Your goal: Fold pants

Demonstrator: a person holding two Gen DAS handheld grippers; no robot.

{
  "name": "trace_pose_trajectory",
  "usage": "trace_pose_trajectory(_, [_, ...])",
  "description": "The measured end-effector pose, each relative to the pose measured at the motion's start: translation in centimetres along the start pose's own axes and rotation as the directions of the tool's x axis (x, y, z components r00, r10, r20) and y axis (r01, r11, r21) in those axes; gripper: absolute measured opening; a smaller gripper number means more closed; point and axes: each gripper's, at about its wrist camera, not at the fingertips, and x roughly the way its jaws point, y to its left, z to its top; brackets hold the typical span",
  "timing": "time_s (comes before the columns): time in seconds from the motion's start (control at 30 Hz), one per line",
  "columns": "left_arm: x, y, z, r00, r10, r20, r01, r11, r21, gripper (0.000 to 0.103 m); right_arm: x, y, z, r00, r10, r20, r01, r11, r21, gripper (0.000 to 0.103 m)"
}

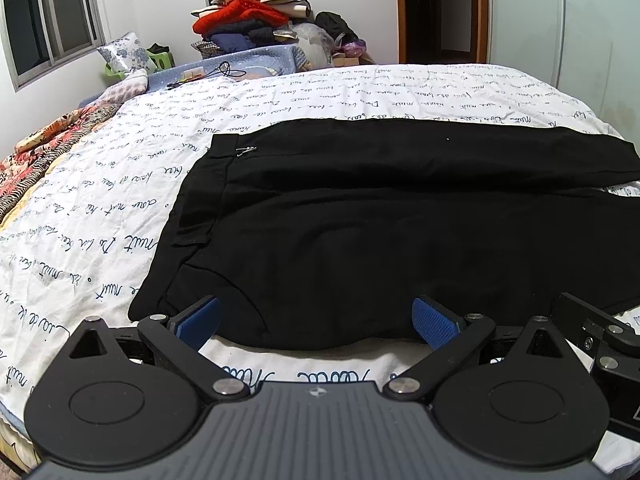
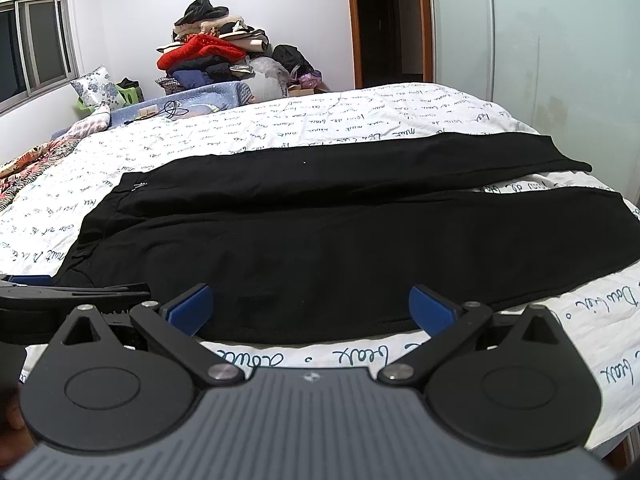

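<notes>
The left gripper [image 1: 316, 322] is spread wide, and nothing is held between its 2 blue pads [image 1: 434, 320]. It is placed low at the near edge of the black pants [image 1: 360, 232], by the waistband [image 1: 200, 200] end. The pad tips are seen right at the cloth edge, but whether they touch it cannot be told.

The right gripper [image 2: 311, 310] is spread just as wide, and nothing is pinched by it. It is placed at the same near edge of the pants [image 2: 320, 240], further along the leg. The 2 grippers are set side by side, close to each other. A part of the left one is seen at the left edge of the right wrist view.

The pants are laid flat across the bed, with the waistband to the left and the 2 legs stretched out to the right. A small gap is seen between the legs at the far right end.

The bed is covered by a white sheet [image 1: 320, 92] with blue handwriting printed on it. A flowery blanket [image 1: 52, 136] is bunched at the left side. A tall pile of clothes [image 1: 248, 16] is stacked behind the bed against the white wall. A window [image 1: 44, 20] is set in the left wall, and a dark doorway [image 1: 440, 8] is seen at the back.
</notes>
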Motion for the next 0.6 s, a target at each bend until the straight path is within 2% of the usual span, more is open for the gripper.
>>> trace_pose_trajectory(0.47, [0.1, 0.1, -0.1, 1.000, 0.006, -0.003, -0.006, 1.000, 0.012, 0.102, 0.3, 0.1, -0.2, 1.000, 0.011, -0.012, -0.011, 1.000, -0.005, 0.103])
trace_pose_trajectory(0.6, [0.6, 0.9, 0.7, 1.000, -0.002, 0.012, 0.002, 1.000, 0.008, 0.102, 0.5, 0.2, 0.1, 0.999, 0.044, 0.022, -0.042, 0.997, -0.063, 0.103])
